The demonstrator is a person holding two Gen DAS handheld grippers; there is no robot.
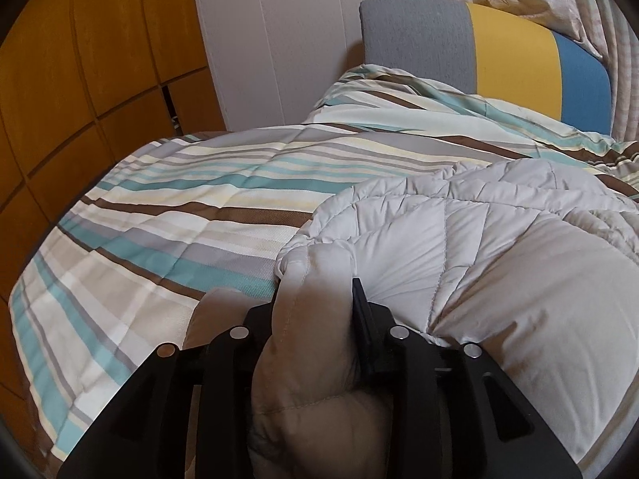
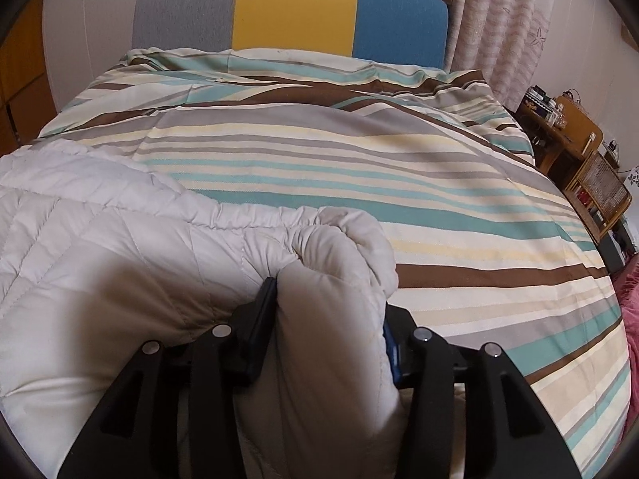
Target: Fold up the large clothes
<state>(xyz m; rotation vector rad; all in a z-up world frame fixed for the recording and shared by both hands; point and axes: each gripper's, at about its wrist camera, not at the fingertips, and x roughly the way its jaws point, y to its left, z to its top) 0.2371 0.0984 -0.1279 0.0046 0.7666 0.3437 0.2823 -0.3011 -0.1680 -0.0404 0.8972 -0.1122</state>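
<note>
A pale grey quilted puffer jacket point(image 1: 479, 247) lies on a striped bed cover point(image 1: 179, 207). My left gripper point(image 1: 315, 299) is shut on a thick bunch of the jacket at its left end; only the right finger shows, the left is hidden by fabric. In the right wrist view the jacket point(image 2: 100, 239) spreads to the left, and my right gripper point(image 2: 331, 303) is shut on a bunched fold at its right end, above the striped bed cover point(image 2: 399, 167).
A headboard in grey, yellow and blue point(image 2: 295, 8) stands at the far end of the bed. Wooden wardrobe doors point(image 1: 80, 80) are on the left. A curtain point(image 2: 499, 32) and a cluttered wooden shelf point(image 2: 579, 159) are on the right.
</note>
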